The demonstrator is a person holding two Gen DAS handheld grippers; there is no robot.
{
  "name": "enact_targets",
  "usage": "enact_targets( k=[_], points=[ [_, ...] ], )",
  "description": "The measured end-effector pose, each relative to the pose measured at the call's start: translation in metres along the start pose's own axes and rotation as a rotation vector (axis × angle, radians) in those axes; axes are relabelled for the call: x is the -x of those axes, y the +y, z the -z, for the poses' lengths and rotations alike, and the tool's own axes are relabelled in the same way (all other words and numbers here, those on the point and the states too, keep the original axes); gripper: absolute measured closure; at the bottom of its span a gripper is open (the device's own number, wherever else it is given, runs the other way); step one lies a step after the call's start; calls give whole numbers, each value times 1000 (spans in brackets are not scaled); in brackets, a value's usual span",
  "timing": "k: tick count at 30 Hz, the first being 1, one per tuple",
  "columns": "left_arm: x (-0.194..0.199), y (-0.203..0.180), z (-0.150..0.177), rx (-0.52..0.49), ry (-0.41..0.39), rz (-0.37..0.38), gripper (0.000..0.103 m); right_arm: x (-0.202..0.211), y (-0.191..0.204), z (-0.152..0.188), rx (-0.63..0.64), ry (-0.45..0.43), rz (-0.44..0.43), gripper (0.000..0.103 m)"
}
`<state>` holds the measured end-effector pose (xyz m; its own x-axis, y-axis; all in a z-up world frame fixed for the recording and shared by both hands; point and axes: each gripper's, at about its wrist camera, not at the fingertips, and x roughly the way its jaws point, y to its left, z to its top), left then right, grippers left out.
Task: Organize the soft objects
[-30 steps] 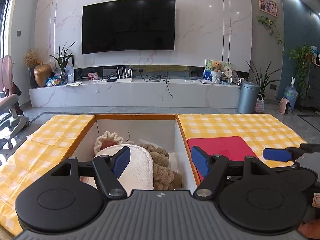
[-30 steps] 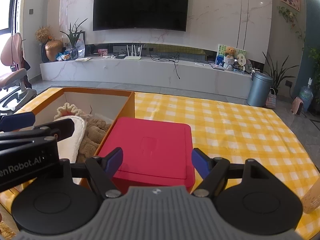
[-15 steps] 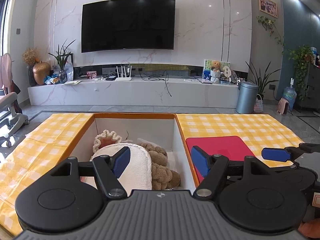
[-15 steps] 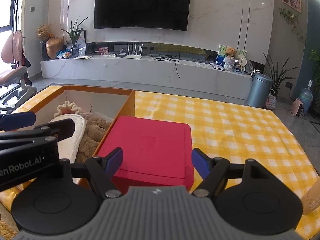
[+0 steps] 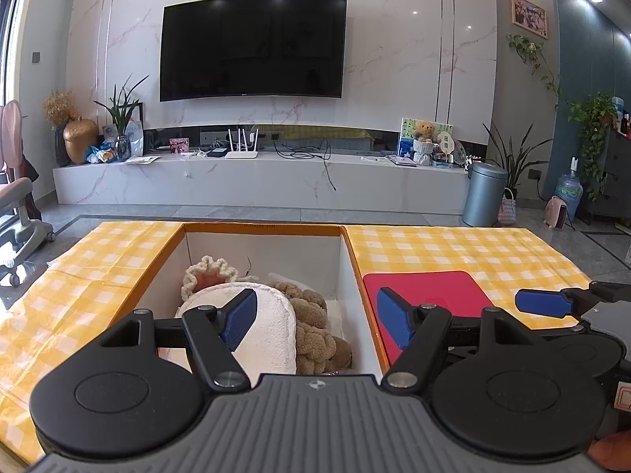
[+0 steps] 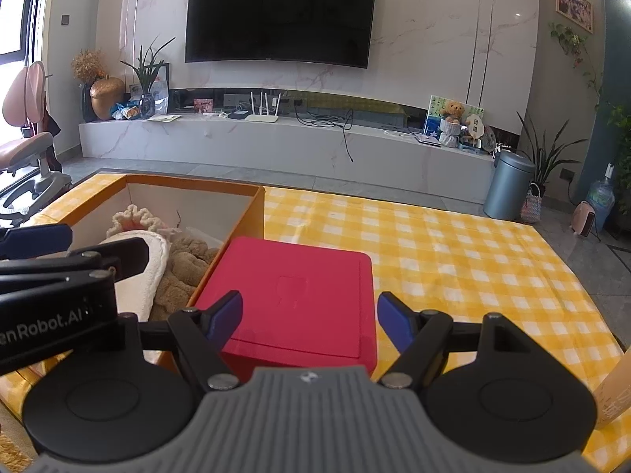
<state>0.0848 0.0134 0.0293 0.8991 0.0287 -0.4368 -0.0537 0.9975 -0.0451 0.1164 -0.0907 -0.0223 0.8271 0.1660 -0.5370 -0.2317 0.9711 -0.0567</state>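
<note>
An open orange box with white inner walls holds soft things: a white fluffy slipper, a brown plush and a cream crocheted piece. It also shows in the right wrist view. A red flat lid lies on the yellow checked cloth right of the box, also in the left wrist view. My left gripper is open and empty above the box's near end. My right gripper is open and empty above the lid's near edge.
The yellow checked cloth covers the table on both sides of the box. Beyond the table are a marble TV bench, a grey bin and a chair at the left.
Both grippers have risen and drawn back slightly; the view shows a bit more of the box and lid. Both stay open and empty.
</note>
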Motion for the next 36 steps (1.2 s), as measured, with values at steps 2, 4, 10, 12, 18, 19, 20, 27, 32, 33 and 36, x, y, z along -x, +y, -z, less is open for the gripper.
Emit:
enact_targets(
  k=[2, 4, 10, 12, 18, 19, 20, 27, 32, 33, 36],
  points=[
    [0, 0, 0, -5, -2, -3, 22, 0, 0, 0, 1, 0, 0, 29],
    [0, 0, -1, -4, -4, -1, 22, 0, 0, -1, 0, -1, 0, 29],
    [1, 0, -1, -1, 2, 1, 22, 2, 0, -1, -2, -2, -2, 29],
    [1, 0, -1, 0, 0, 0, 22, 2, 0, -2, -3, -4, -3, 29],
    [1, -2, -1, -4, -1, -6, 22, 2, -1, -3, -4, -1, -1, 29],
    [1, -2, -1, -4, 1, -7, 22, 2, -1, -3, -5, -1, -2, 29],
    [1, -2, -2, -4, 2, -9, 22, 2, -1, -3, -6, 2, -3, 29],
    [2, -2, -1, -5, -4, -6, 22, 2, 0, -3, -8, 0, -3, 29],
    [1, -1, 0, -6, 1, -3, 22, 1, 0, -3, -7, 1, -2, 29],
    [1, -2, 0, -9, 1, -5, 22, 1, 0, -4, -6, 2, -1, 29],
    [0, -1, 0, -13, 4, -9, 22, 1, 1, -3, 0, 4, 5, 29]
  ],
)
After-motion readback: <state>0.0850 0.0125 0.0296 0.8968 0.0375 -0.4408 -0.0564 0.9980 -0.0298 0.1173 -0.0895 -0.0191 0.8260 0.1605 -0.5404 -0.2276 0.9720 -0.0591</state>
